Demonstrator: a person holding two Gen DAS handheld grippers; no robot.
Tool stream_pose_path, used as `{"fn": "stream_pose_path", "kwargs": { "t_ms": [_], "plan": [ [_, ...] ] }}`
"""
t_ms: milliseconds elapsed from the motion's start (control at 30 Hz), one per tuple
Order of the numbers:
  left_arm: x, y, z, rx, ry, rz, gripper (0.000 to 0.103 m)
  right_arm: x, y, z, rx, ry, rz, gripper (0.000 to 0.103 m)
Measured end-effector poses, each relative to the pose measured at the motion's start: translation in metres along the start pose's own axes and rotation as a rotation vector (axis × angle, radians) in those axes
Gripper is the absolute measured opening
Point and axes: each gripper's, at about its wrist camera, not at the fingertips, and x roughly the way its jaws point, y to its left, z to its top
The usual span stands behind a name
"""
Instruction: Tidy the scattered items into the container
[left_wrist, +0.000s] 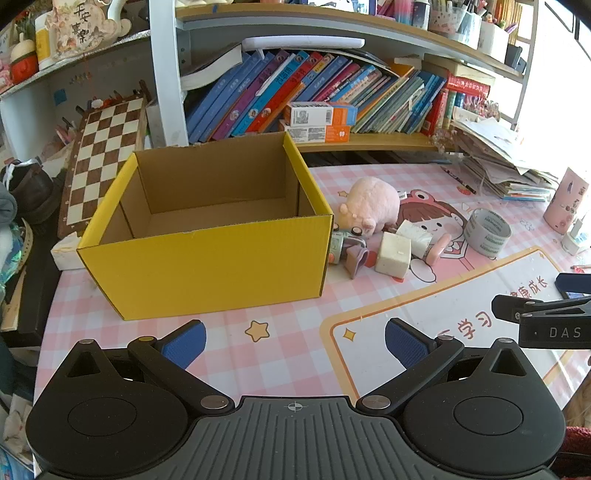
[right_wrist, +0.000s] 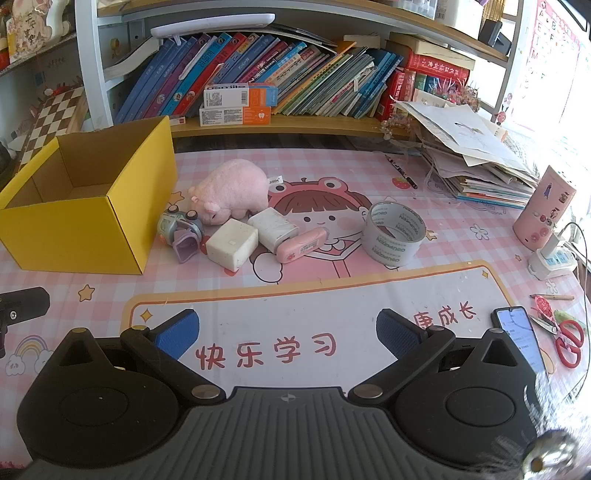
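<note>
Both jaws gape, empty | open yellow cardboard box (left_wrist: 207, 266) waits | soft pink plush pig (right_wrist: 232, 190) (light, squashy) — pinch mid-body

"快乐学习" on desk mat (right_wrist: 369, 306)

Yellow box (right_wrist: 77, 236); pink plush pig (right_wrist: 232, 190); grey tape roll (right_wrist: 393, 234); pink-checked mat (right_wrist: 332, 162).

The yellow box (left_wrist: 207, 266) is hiding part of the small camera toy (left_wrist: 341, 245) in the left wrist view. The right claw's body (left_wrist: 546, 321) is running off the frame edge. The tape roll (right_wrist: 393, 232) lettering is staying too small to read.
</note>
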Motion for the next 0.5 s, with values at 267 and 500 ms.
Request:
{"fn": "stream_pose_path", "kwargs": {
  "t_ms": [267,500],
  "plan": [
    [0.0012,-0.0001,0.0007,0.005,-0.001,0.006,0.103,0.0013,-0.0001,0.0011,-0.001,0.000,0.000,0.103],
    [0.0018,0.0017,0.0015,0.005,-0.002,0.004,0.103,0.0026,0.0014,0.0024,-0.003,-0.003,-0.004,0.103]
  ]
}}
